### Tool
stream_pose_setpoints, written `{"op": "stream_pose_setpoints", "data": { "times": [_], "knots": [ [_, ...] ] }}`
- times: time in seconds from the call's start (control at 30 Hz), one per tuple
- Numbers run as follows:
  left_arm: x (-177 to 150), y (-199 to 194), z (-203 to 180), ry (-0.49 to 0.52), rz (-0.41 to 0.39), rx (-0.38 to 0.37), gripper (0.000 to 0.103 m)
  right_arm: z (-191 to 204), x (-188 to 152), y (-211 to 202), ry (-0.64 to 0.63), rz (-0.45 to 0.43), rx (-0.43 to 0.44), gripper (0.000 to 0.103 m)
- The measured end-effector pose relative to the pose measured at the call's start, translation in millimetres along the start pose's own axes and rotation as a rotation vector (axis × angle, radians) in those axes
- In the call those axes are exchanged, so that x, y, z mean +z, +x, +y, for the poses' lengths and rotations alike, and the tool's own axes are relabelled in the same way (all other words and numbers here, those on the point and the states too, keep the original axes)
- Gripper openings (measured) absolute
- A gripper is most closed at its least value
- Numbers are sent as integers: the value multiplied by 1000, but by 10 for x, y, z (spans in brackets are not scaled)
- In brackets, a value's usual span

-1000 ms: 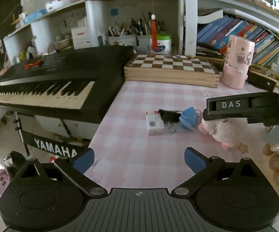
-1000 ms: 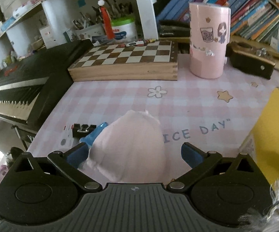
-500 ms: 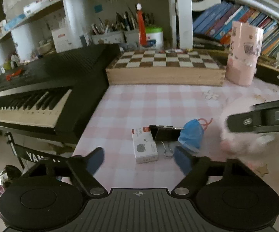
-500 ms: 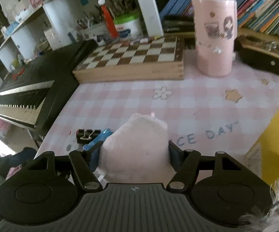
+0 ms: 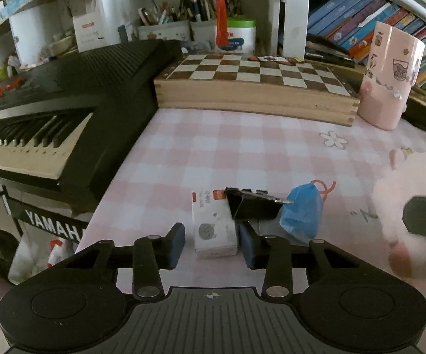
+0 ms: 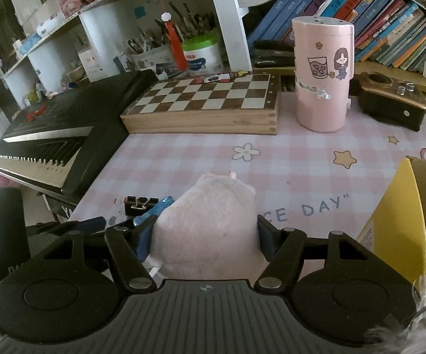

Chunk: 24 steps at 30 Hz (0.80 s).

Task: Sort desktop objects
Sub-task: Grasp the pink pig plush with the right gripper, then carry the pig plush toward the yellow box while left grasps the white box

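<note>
Pink checked table (image 5: pixel 242 147) with keyboard (image 5: pixel 65 97) along its edge and yellow box (image 6: pixel 396 221) near the front. Right gripper (image 6: pixel 205 233) is clamped on the pink plush toy (image 6: pixel 210 224). Left gripper (image 5: pixel 211 243) is closing, its jaws astride the small white box (image 5: pixel 214 227); the left pad appears not yet touching. Beside it lie a black binder clip (image 5: pixel 252 206) and a blue object (image 5: pixel 301 212). Step: grasping. Next, probably: lift both and carry them to the yellow box.

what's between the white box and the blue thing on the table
A black binder clip lies between the white box and the crumpled blue thing, touching or nearly touching both. The left wrist view shows it best.
</note>
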<state>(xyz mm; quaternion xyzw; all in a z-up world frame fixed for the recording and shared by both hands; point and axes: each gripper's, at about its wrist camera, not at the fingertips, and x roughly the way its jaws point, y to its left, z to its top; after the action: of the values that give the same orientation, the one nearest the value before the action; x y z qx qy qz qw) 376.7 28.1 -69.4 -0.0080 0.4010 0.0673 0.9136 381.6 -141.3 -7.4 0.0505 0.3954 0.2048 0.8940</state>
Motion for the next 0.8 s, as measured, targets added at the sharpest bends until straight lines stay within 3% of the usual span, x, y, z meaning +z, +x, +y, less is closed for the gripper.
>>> {"op": "stream_pose_setpoints", "data": {
  "times": [0.07, 0.2, 0.37, 0.8],
  "knots": [
    [10, 12, 1, 1, -1, -16, 29, 1, -12, -11, 4, 1, -6, 66],
    [19, -14, 57, -51, 14, -4, 28, 14, -49, -55, -1, -3, -24, 66],
    [-12, -242, 175, -119, -11, -52, 28, 56, -106, -136, -6, -10, -48, 66],
    [-343, -1062, 453, -101, -58, -209, 28, 347, -468, -479, -58, -19, -104, 66]
  ]
}}
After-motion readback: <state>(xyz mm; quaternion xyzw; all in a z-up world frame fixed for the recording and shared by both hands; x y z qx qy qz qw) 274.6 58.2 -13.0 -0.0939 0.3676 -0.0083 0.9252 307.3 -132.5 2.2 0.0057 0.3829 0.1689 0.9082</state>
